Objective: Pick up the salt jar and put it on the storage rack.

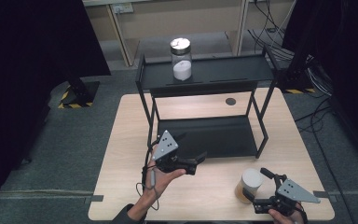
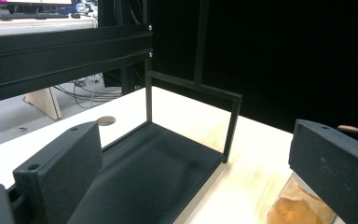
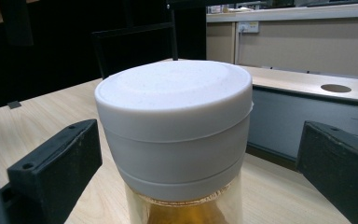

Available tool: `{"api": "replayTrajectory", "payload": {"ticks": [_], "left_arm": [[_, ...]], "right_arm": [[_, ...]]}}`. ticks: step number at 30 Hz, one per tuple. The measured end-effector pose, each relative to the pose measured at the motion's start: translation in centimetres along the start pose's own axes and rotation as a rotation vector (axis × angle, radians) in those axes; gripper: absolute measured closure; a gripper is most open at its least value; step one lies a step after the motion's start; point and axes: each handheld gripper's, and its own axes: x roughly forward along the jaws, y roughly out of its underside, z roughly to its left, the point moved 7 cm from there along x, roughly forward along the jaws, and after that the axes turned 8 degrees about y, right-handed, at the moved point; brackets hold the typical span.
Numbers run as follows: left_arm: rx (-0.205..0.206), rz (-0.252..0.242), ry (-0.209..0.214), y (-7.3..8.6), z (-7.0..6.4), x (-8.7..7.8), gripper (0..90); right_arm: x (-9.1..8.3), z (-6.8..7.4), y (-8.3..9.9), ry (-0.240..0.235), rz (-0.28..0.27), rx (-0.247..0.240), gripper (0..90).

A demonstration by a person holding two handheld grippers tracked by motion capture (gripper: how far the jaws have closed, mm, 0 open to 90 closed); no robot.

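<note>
High view: right gripper (image 1: 256, 186) at the near right corner of the light wooden table (image 1: 121, 154), jaws spread to either side of the white-lidded jar (image 1: 248, 185) of amber stuff, apparently lined up to take it by the lid; no contact visible yet. Left gripper (image 1: 196, 160) held up off the table in an upturned hand (image 1: 161, 179), pointing toward the black two-tier shelf rack (image 1: 205, 93), jaws open and holding nothing, probably waiting out of the way. On the rack's top shelf, a glass jar (image 1: 181, 59) with white powder and a shiny lid, well apart from both grippers. Lower shelf bare, a likely destination for the near jar, judging by the matching one above.

Left gripper view: jaws wide apart, nothing between them; the rack's lower shelf (image 2: 154, 163) straight ahead, a round cable hole (image 2: 106, 121) in the tabletop beyond, the amber jar (image 2: 303, 210) peeking out low at the right.

Right gripper view: white lid (image 3: 175, 126) squarely between the two open pads, gaps on both sides, amber glass below.

Around: grey carpet floor (image 1: 65, 140), dark curtains (image 1: 28, 46), cables (image 1: 317, 84) at the right, pale wooden furniture (image 1: 168, 18) behind.
</note>
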Motion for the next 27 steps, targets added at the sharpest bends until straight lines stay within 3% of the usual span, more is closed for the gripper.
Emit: {"api": "replayTrajectory", "payload": {"ticks": [9, 17, 27], "left_arm": [[-0.016, 0.038, 0.026, 2.5, 0.0, 0.2, 1.9], [0.001, 0.041, 0.022, 3.8, -0.5, -0.1, 1.9], [-0.013, 0.048, 0.027, 6.2, -1.1, 0.1, 1.9]], "right_arm": [[0.1, 0.0, 0.0, -0.001, 0.005, 0.003, 0.3], [0.1, 0.0, 0.1, -0.001, 0.004, 0.005, 0.4], [0.1, 0.0, 0.1, -0.002, 0.004, 0.005, 0.4]]}}
